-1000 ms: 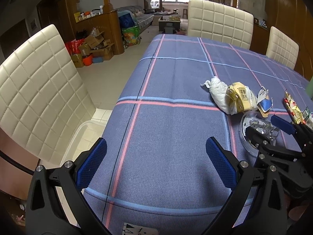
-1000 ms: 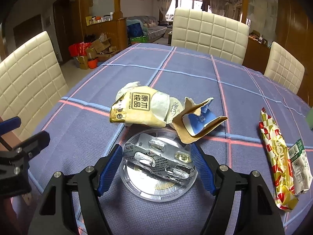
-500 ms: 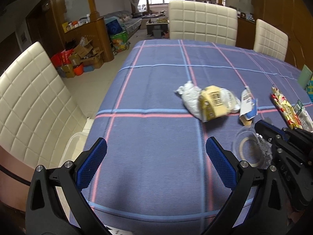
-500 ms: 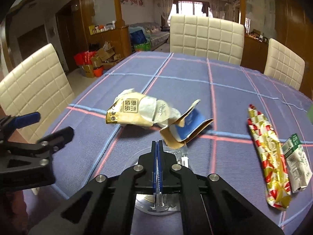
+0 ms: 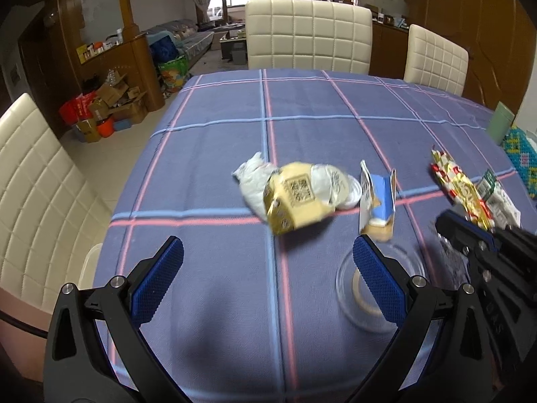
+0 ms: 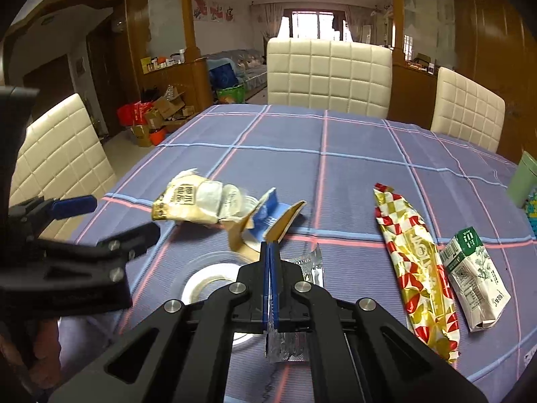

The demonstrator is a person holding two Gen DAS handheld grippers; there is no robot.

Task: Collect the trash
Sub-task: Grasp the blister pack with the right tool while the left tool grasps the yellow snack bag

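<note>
the right tongs point(image 6: 270, 262) are seen pressed together on a silver foil blister pack point(image 6: 288, 346), which is clamped between the blue pads and held above the counter point(image 6: 352, 174); crinkled foil is shown sticking out below the pads and to their right. the counter is covered by a purple-blue cloth crossed with pink and pale blue lines. directly under the held pack, a clear round plastic lid with a white ring inside point(image 6: 214, 278) is left lying flat on the cloth. just beyond the lid, a torn blue and brown cardboard carton point(image 6: 268, 221) is seen opened up, touching a crumpled yellow and white plastic wrapper point(image 6: 194, 198) to its left. to the right, well apart from the lid, a long red, gold and white checked snack wrapper point(image 6: 416, 268) is laid lengthwise, with a green and white paper packet point(image 6: 473, 275) just beside it on its right. the left tongs point(image 5: 268, 278) are held wide apart above the cloth with nothing between the blue pads; the same lid point(image 5: 416, 268) is partly hidden behind their right finger, and the yellow wrapper point(image 5: 298, 198) and the carton point(image 5: 379, 201) are seen blurred farther out. cream quilted chairs point(image 6: 329, 74) are set around the counter.
</note>
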